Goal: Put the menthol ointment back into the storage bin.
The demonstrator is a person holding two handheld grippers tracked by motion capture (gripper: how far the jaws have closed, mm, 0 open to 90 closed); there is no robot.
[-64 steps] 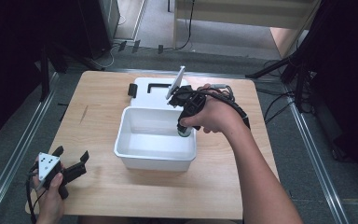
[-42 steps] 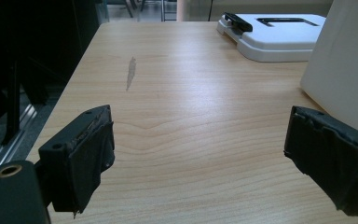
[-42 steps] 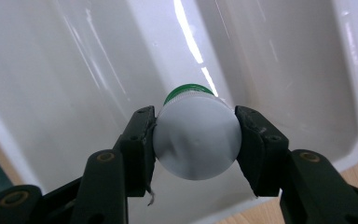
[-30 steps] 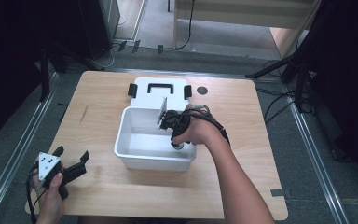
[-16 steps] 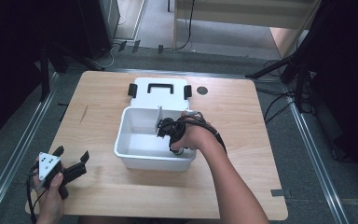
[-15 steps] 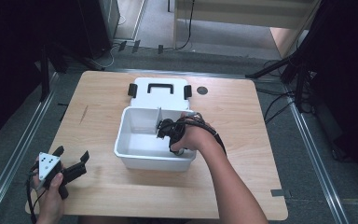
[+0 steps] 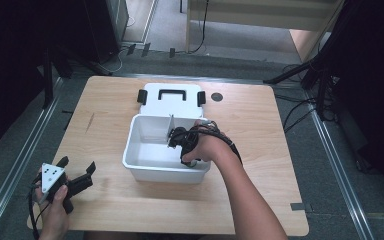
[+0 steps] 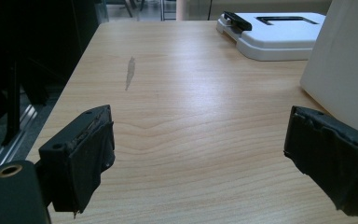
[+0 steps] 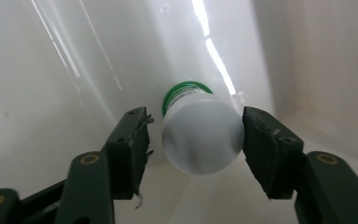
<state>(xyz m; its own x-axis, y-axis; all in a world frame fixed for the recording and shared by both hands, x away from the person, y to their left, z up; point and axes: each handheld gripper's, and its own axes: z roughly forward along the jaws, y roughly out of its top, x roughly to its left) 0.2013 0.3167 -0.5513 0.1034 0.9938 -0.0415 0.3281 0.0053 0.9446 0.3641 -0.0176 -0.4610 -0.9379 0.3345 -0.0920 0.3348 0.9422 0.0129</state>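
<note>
We are seeing a white bottle (image 9: 201,140) with a green band at its far end, lying against the glossy white bin (image 7: 145,167). We are noting the white lid (image 7: 170,102) carrying black clips and a black handle outline, and the pale wood-grain table (image 8: 186,116) showing one grey smear.
</note>
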